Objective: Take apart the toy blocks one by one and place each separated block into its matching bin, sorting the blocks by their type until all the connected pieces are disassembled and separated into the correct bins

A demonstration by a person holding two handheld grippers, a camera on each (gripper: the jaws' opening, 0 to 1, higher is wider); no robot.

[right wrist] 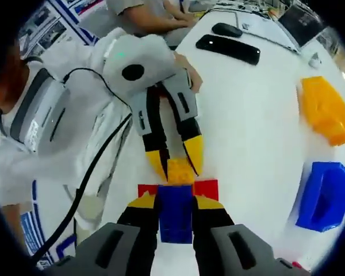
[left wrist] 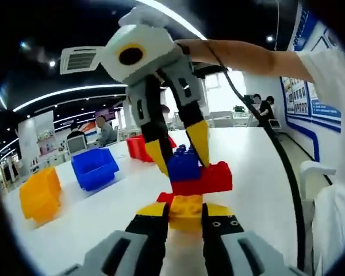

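The block stack is held in the air above the white counter (left wrist: 259, 167) between the two claws. In the left gripper view, the left claw (left wrist: 186, 215) pinches the yellow block (left wrist: 186, 210) at the near end of the stack, its yellow tips pressed to the block's sides. Past it sits the red block (left wrist: 210, 178), laid crosswise, and on the far end the blue block (left wrist: 183, 165). The right claw (left wrist: 181, 150) comes in from above and pinches the blue block between its tips; a person's arm runs off behind it.

In the right gripper view the order reverses: the right claw (right wrist: 175, 214) is closed on the blue block (right wrist: 175, 211), the red block (right wrist: 206, 188) shows to either side behind it, and the yellow block (right wrist: 179, 170) lies beyond, gripped by the left claw (right wrist: 177, 161).

Three bins stand on the counter, well apart from the stack: a yellow bin (left wrist: 40, 194), a blue bin (left wrist: 95, 167) beside it, and a red bin (left wrist: 142, 147) farther back. The right gripper view also shows the yellow bin (right wrist: 326, 110) and blue bin (right wrist: 325, 195) at the right.
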